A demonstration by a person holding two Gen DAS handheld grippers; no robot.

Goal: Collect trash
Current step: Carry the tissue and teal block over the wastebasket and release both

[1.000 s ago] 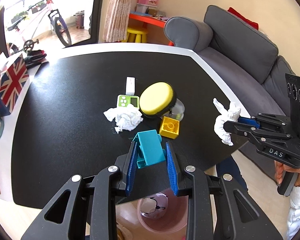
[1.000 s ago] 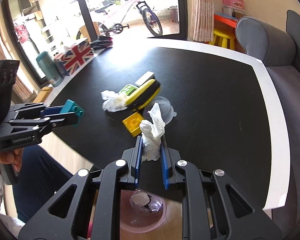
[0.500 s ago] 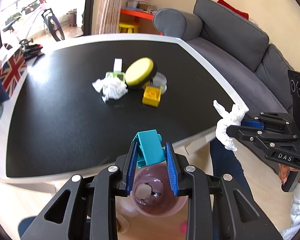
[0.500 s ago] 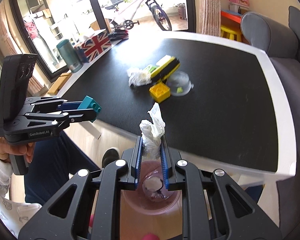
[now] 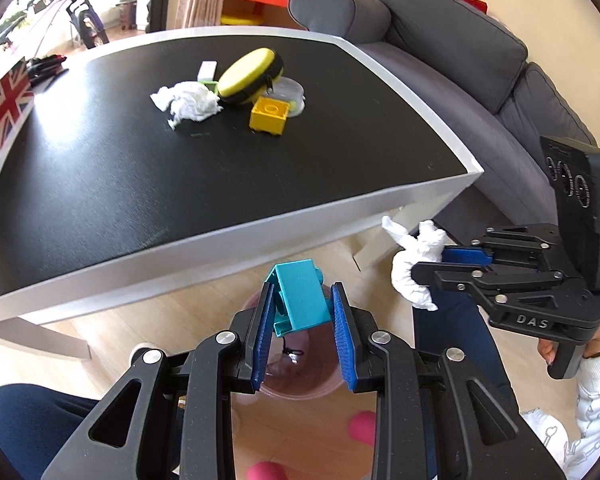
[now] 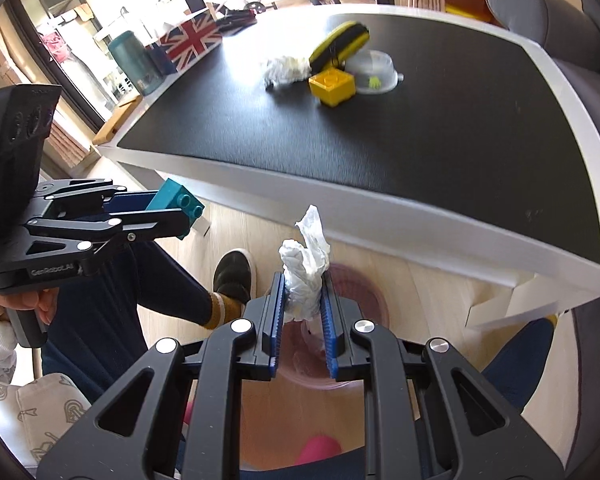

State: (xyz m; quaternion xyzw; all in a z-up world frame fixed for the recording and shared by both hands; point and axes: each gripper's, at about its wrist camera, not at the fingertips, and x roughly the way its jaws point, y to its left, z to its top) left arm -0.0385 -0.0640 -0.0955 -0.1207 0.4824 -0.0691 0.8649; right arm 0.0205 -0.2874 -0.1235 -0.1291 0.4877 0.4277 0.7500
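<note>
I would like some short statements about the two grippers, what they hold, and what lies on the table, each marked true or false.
1. The left gripper holds a teal toy block. True.
2. The right gripper is empty. False: its fingers are shut on a crumpled white tissue.
3. Both grippers are above a pink bin on the floor. True.
4. The black table has no tissue left on it. False: another crumpled tissue lies beside the yellow zip case.
5. A yellow toy block lies on the table. True.
</note>
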